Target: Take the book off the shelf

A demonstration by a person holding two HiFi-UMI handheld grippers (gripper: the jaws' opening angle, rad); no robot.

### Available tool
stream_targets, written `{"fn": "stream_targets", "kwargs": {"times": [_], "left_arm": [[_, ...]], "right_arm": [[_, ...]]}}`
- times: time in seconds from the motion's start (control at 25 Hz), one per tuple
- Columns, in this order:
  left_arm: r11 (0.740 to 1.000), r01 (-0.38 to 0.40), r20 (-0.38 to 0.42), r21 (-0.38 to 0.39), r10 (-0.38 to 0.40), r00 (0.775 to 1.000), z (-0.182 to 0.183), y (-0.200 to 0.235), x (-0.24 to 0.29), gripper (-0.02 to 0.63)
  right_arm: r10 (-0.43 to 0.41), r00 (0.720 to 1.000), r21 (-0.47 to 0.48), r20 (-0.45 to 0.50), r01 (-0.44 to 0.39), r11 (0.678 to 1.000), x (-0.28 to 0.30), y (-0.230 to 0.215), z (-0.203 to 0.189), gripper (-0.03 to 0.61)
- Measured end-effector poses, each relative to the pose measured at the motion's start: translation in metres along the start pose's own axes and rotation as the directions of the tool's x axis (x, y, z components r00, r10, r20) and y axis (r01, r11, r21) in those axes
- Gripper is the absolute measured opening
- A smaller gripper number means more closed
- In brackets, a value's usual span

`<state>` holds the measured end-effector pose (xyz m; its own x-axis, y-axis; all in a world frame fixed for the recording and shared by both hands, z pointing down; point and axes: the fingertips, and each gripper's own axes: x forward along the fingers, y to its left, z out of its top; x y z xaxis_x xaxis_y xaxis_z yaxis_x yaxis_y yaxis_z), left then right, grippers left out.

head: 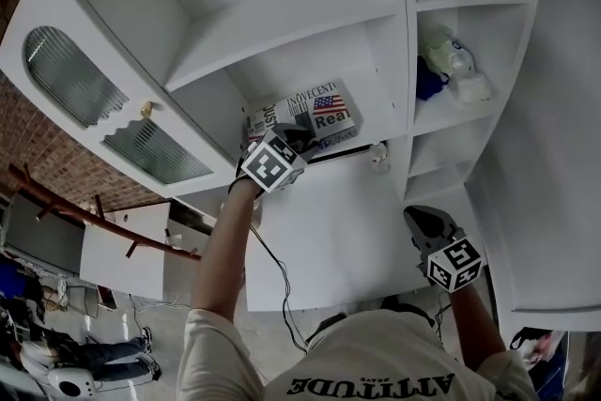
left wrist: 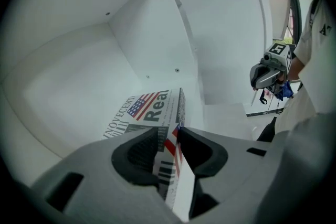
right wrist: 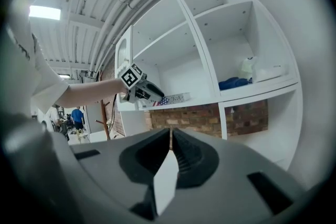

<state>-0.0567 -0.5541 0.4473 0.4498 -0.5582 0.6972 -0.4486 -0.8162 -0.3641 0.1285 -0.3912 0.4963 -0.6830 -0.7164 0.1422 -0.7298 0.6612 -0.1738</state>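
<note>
Left gripper [left wrist: 177,131] clamps the near edge of the book [left wrist: 152,107], which lies flat at the front of the shelf [head: 376,122], ready for drawing out, while the right gripper [right wrist: 170,131], clenched empty, waits below that shelf.

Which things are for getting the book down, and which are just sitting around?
For the job: book, shelf under it, left tongs closed on the book.
Just lying about: blue bundle and white bundles in the next cubby; right tongs, shut, empty.
</note>
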Motion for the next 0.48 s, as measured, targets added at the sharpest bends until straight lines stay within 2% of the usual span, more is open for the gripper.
{"fn": "stream_targets", "kwargs": {"times": [0.48], "left_arm": [[0.999,0.024,0.008,0.026,-0.025,1.0,0.004,-0.035,-0.011,0.148]], "right_arm": [[0.029,1.0,0.003,-0.005,-0.029,1.0,-0.002,0.0,-0.003,0.034]]}}
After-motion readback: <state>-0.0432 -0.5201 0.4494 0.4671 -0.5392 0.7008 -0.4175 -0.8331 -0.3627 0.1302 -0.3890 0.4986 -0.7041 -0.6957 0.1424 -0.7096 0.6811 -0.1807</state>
